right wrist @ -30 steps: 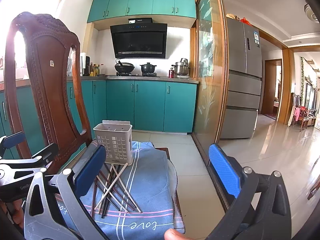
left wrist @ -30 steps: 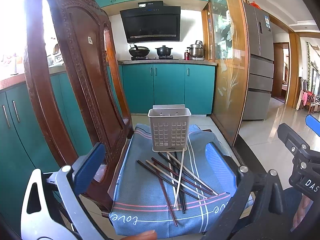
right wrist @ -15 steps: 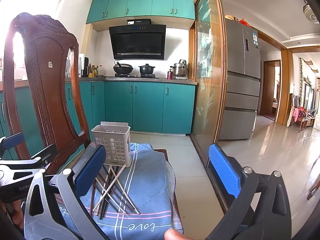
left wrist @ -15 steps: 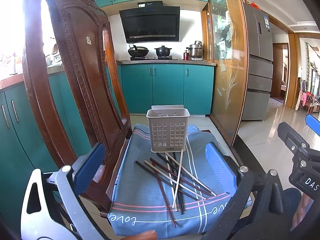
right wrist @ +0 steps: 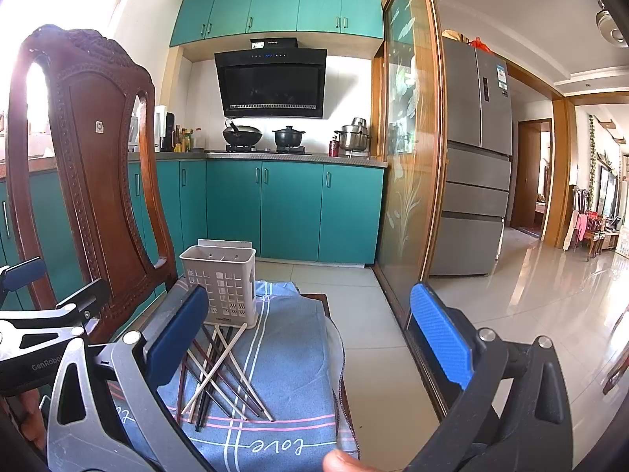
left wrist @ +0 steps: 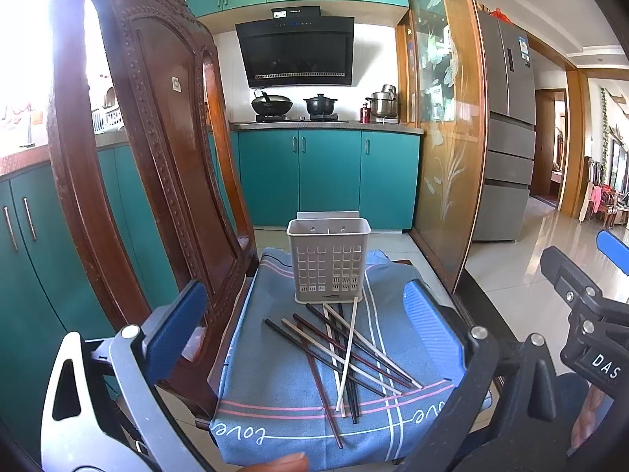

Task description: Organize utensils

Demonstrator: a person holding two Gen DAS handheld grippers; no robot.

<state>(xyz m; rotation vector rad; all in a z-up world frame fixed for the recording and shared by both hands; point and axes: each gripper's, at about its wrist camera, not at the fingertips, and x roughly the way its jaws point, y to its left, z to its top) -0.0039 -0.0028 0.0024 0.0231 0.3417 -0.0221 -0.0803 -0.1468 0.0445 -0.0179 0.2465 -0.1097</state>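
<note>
Left-wrist and right-wrist fisheye views of a carved dark wooden chair (left wrist: 157,165) draped with a blue striped cloth (left wrist: 275,377). The chair's legs and the front edge of its seat are lying outside both frames, and the interior of the perforated grey plastic utensil holder (left wrist: 329,261) is showing only partly from this angle, no contents being distinguishable. In the right-wrist view, the blue-padded near finger is covering the left ends of the scattered dark and pale chopsticks (right wrist: 220,373). The left gripper (left wrist: 306,318) is standing with its jaws spread wide and holding nothing — the chopsticks (left wrist: 346,354) are lying crossed in the lower centre of the frame, between and beyond its two pads, apart from both. The holder is standing upright just behind the pile, at mid-frame. The right gripper (right wrist: 310,338) is likewise standing spread and empty — the pile and holder (right wrist: 220,283) are sitting toward its lower left, partly behind the left pad.
</note>
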